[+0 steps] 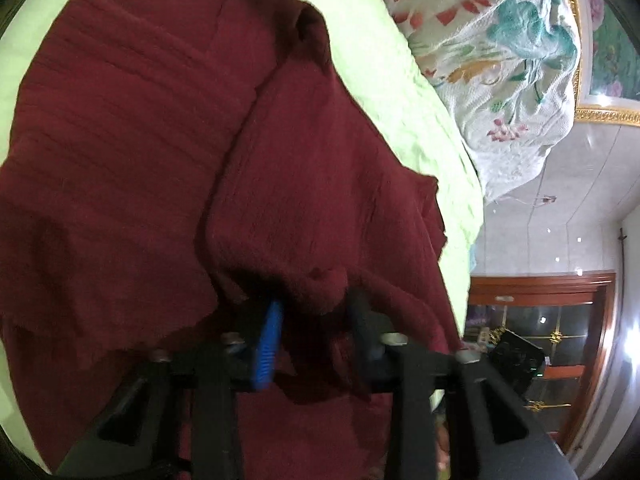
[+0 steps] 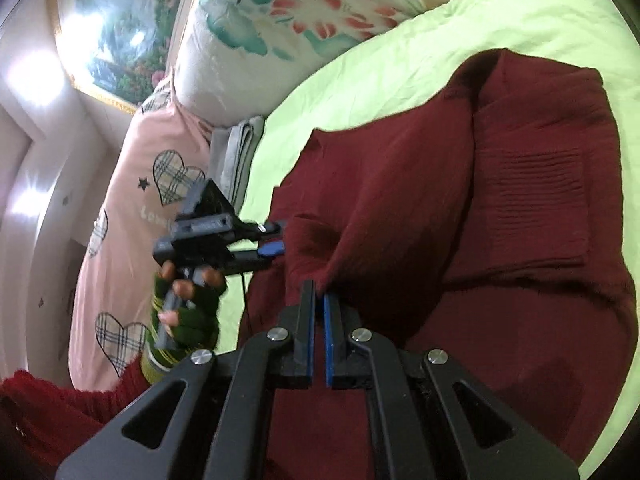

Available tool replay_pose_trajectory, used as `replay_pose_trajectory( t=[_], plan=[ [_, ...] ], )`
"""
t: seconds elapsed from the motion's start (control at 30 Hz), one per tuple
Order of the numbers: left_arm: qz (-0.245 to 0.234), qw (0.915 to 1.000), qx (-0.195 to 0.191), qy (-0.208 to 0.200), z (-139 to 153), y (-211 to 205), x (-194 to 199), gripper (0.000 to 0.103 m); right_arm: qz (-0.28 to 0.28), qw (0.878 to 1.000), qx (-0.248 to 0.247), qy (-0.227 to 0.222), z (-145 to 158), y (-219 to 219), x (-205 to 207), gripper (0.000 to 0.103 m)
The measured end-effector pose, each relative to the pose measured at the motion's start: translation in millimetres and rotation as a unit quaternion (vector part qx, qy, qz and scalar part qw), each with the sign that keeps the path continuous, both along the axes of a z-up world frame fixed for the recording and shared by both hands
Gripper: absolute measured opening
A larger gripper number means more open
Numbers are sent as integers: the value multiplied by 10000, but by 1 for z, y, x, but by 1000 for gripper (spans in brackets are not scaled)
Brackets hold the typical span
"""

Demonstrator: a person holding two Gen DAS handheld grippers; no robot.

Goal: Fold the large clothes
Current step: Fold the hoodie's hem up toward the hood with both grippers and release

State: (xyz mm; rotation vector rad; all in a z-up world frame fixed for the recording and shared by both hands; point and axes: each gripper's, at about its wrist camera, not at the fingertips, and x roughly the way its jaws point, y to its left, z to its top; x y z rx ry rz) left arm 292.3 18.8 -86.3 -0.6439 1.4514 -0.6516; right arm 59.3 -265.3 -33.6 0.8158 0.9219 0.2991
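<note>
A large dark red knitted garment (image 1: 120, 140) lies spread and partly folded over on a light green bed sheet (image 1: 400, 100). In the left wrist view my left gripper (image 1: 316, 300) is shut on a bunched fold of it, with cloth pinched between the blue pad and the other finger. The right wrist view shows the same garment (image 2: 500, 240) with one layer folded across it. My right gripper (image 2: 319, 290) is shut on a raised edge of the cloth. To its left, the left gripper (image 2: 274, 238) grips a neighbouring corner, held by a hand in a green fingerless glove (image 2: 188, 300).
A floral quilt (image 2: 300, 12) is heaped at the head of the bed. Beside it lie a pink cover with checked hearts (image 2: 132, 208) and a folded grey cloth (image 2: 240, 148). A wooden glass-door cabinet (image 1: 560, 320) stands beyond the bed's edge.
</note>
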Motion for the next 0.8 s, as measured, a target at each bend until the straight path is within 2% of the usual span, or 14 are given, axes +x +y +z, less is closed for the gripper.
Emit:
replay_pose_trajectory(
  t=[0.03,0.1,0.17,0.23,0.27,0.3,0.37,0.5,0.63,0.67,0.73,0.8],
  plan=[
    [-1,10000,7,-83,3,-2,1,5,-39,10000,-14,-19,2,-2,1,3],
    [92,9992,-109,-386,16,-6,6,4,-150,9998,-112,-55,8,-6,13,3],
    [237,9951,-411,-869,46,-5,12,4,-295,9990,-226,-265,23,-13,24,3],
    [323,9872,-731,-1384,78,0,13,4,-452,9953,-152,-845,43,-18,30,3],
    [382,9811,-813,-1713,92,4,12,4,-539,9897,-146,-1316,58,-21,30,3],
    [418,9744,-802,-2058,103,9,8,4,-697,9836,-374,-1621,68,-23,28,3],
    [350,9706,-746,-2263,100,13,1,2,-754,9861,-398,-1426,59,-25,32,3],
    [154,9794,-562,-1934,48,23,-14,2,-450,9961,-622,-438,-7,-8,25,3],
    [-6,9805,-882,-1758,14,33,-31,2,-271,9989,-338,-157,-41,0,1,3],
    [-66,9812,-851,-1732,8,32,-32,2,-224,9993,-272,-124,-45,1,-5,3],
    [-261,9827,-553,-1750,-3,32,-42,2,-167,9994,-294,19,-52,5,-9,3],
    [-407,9832,-334,-1750,-11,36,-51,2,-154,9985,-449,255,-57,6,-11,3]
  ],
)
